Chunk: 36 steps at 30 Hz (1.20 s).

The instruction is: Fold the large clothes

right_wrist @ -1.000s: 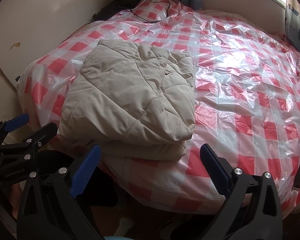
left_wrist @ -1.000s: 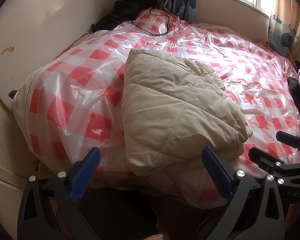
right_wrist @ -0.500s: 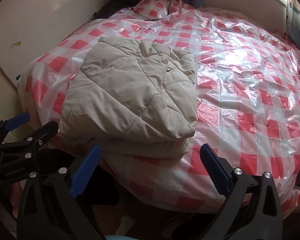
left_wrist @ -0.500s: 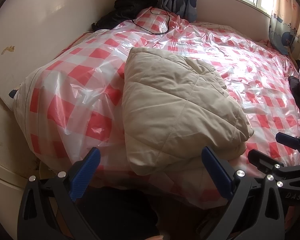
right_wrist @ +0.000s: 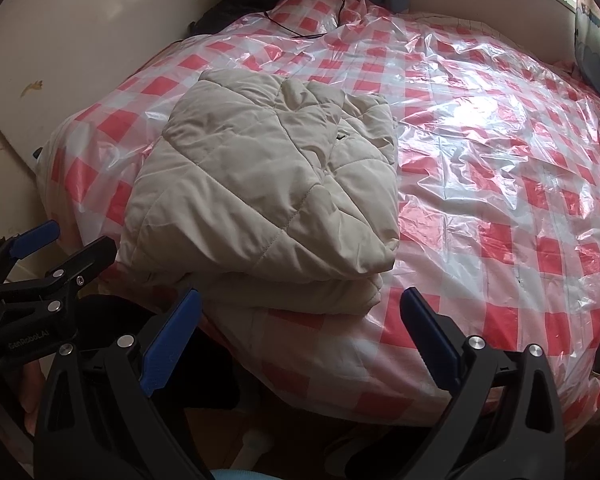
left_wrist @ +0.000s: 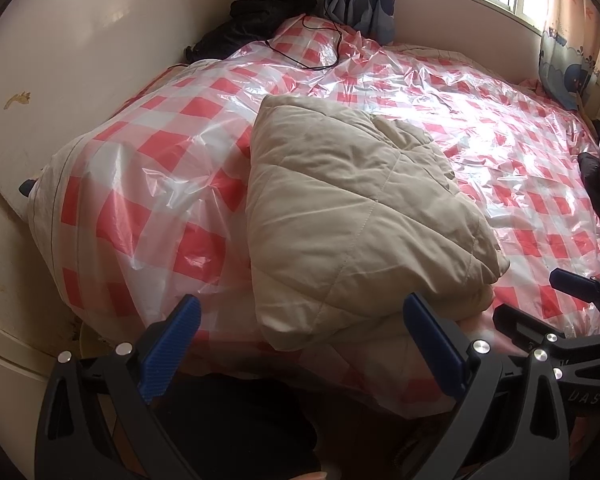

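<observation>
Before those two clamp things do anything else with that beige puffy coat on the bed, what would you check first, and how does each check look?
1. Beige coat folded into a stacked bundle: ok, layers lie one on another.
2. Coat fully supported on the checked plastic sheet: cannot tell; its near edge sits at the bed's front edge.
3. Left gripper free of cloth: ok, its fingers are spread with nothing between them.
4. Right gripper free of cloth: ok, open and short of the bundle.
5. Black cable away from the coat: ok, it lies far back by the wall.
6. Fold neat: not ok, the top layer bunches near the far right corner.
</observation>
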Tool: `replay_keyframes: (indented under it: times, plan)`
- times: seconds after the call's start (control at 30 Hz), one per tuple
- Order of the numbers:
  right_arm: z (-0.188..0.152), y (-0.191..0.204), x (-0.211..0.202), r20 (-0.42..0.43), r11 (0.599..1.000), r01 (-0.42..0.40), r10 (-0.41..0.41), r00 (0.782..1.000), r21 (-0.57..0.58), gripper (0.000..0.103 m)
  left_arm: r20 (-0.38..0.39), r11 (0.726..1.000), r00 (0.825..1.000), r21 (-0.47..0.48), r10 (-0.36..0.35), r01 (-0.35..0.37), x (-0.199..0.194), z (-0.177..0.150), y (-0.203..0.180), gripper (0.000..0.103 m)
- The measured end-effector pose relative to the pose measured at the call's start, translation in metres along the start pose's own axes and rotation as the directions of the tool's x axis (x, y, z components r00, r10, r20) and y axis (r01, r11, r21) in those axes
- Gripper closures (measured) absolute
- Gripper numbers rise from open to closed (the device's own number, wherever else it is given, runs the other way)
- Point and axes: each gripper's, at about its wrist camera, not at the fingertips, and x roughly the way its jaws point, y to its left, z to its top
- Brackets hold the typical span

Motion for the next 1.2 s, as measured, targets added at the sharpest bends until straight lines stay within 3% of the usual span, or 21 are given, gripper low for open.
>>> replay_keyframes:
  times: [1.2]
  plan:
    - [-0.0011,-0.0012,0.006,-0.011,1.0,-0.008,0.008,1.0,0.0,0.007,-0.009,1.0,1.0,0.0,0.004,-0.004,0.0052,0.0001,0.0017,0.006]
